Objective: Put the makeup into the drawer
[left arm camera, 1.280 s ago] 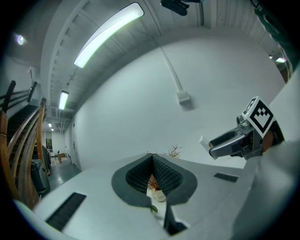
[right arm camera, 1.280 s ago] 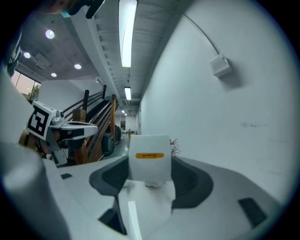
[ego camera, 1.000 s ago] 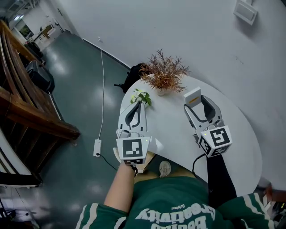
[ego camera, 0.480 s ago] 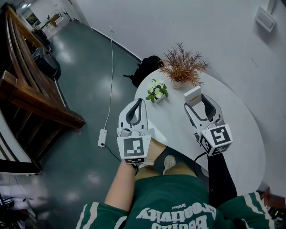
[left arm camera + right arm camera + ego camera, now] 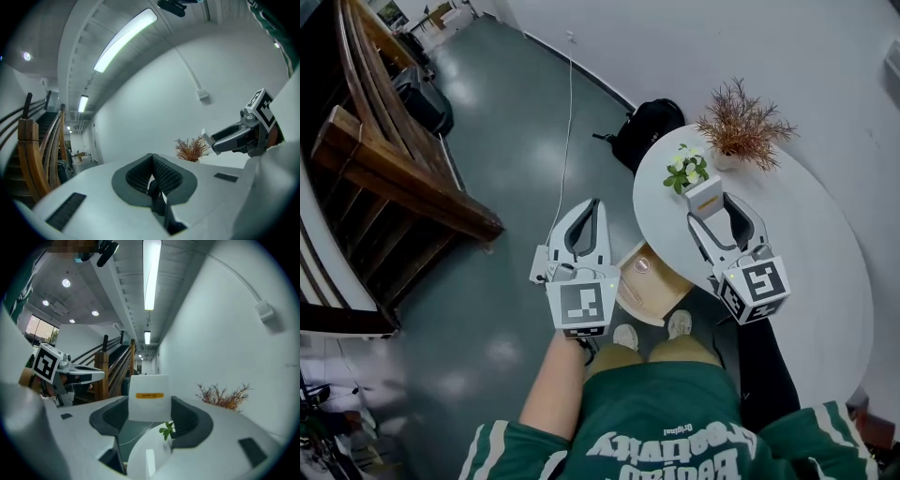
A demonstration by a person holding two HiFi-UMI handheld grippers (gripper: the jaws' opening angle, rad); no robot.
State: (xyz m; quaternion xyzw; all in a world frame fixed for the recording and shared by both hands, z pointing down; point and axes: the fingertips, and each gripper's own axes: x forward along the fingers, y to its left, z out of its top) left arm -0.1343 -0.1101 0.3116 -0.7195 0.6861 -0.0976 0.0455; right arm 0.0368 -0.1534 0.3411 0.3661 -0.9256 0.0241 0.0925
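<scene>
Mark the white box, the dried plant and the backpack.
white box point(image 5: 703, 194): head view, on its top face.
dried plant point(image 5: 746, 125): head view, middle of its branches.
backpack point(image 5: 648, 132): head view, centre of its black body.

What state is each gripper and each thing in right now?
left gripper: shut, empty.
right gripper: shut on white makeup box.
white makeup box: held between the jaws, in the air.
dried plant: upright on the table.
green plant: upright on the table.
</scene>
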